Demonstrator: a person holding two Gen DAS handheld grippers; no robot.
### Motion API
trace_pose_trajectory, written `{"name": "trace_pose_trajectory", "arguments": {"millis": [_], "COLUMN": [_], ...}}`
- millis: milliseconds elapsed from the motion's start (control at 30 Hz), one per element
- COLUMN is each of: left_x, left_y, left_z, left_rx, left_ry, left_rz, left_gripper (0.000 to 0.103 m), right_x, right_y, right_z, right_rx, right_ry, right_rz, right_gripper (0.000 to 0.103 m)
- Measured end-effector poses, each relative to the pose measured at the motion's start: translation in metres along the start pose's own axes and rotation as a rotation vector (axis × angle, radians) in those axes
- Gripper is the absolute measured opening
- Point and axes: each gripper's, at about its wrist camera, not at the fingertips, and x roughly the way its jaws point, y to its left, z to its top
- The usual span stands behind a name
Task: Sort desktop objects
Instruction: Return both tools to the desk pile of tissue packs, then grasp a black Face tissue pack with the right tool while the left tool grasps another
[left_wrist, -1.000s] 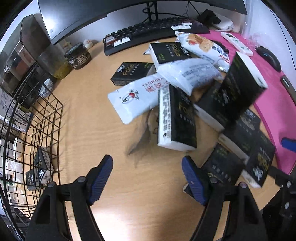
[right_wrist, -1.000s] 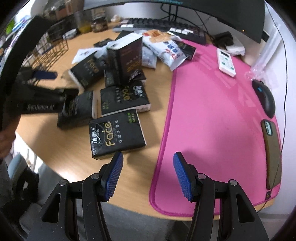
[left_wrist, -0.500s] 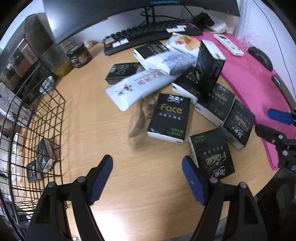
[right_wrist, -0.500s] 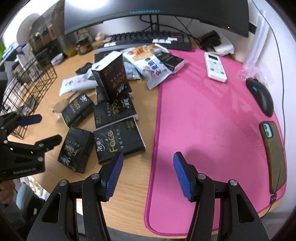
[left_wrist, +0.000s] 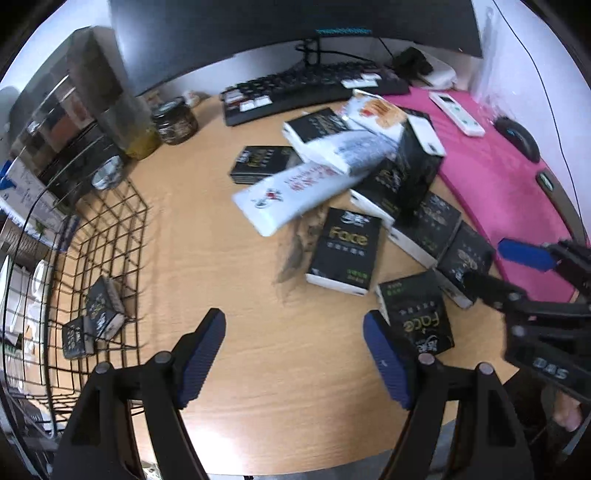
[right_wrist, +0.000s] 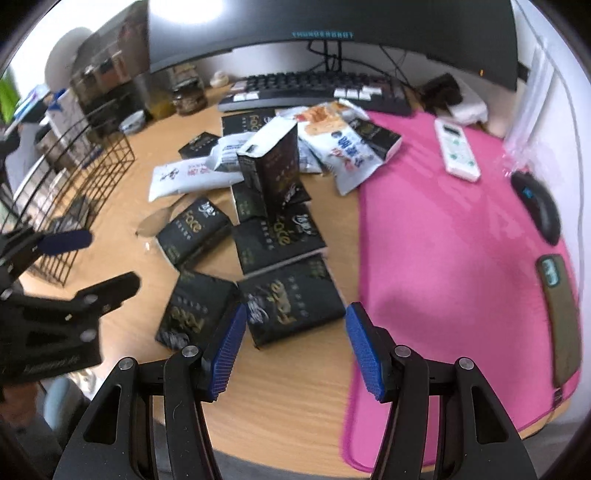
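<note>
right wrist view: both claws, right claw (right_wrist: 295, 347) and left claw (left_wrist: 293, 354), gape wide over "face" tissue packs (right_wrist: 291, 302).

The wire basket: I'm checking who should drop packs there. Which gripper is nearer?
Left. The left gripper hangs open just beside the wire basket; the right gripper hovers open over the tissue packs, farther off.
</note>
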Motion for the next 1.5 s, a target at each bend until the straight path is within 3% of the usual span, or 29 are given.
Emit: {"name": "trace_pose_trajectory", "arguments": {"millis": [133, 333, 500, 633, 800, 1000, 1200, 1233, 1267, 1500], "left_x": [-0.001, 0.000, 0.000, 0.000, 0.003, 0.006, 0.007, 0.008, 0.009, 0.016], "left_y": [0.004, 0.005, 0.001, -0.006, -0.011, -0.016, -0.019, -0.019, -0.021, -0.040], "left_z": [0.000, -0.001, 0.000, 0.000, 0.001, 0.000, 0.000, 0.000, 0.000, -0.001], "left_rx": [-0.002, 0.001, 0.006, 0.021, 0.025, 0.029, 0.026, 0.026, 0.026, 0.058], "left_ry": [0.001, 0.002, 0.007, 0.006, 0.012, 0.015, 0.019, 0.021, 0.022, 0.040], "left_rz": [0.000, -0.002, -0.004, -0.004, -0.012, -0.020, -0.027, -0.030, -0.033, -0.062], "left_gripper": [0.080, 0.080, 0.080, 0.080, 0.080, 0.080, 0.080, 0.080, 0.080, 0.080], "right_x": [0.013, 0.010, 0.006, -0.002, -0.015, 0.001, 0.024, 0.024, 0.023, 0.012], "right_y": [0.013, 0.017, -0.006, -0.021, -0.036, -0.014, -0.003, -0.002, -0.003, -0.013], "right_z": [0.003, -0.016, -0.028, -0.029, -0.020, -0.005, -0.004, -0.004, -0.005, -0.008], "right_rx": [-0.046, -0.164, -0.133, -0.141, -0.048, -0.023, -0.040, -0.042, -0.043, -0.019], "right_ry": [-0.025, 0.006, 0.084, 0.061, 0.029, 0.011, 0.042, 0.043, 0.041, 0.020], "right_rz": [-0.069, -0.139, -0.058, -0.196, -0.094, -0.027, -0.045, -0.056, -0.070, -0.071], "right_gripper": [0.056, 0.056, 0.056, 0.056, 0.056, 0.057, 0.057, 0.055, 0.046, 0.046]}}
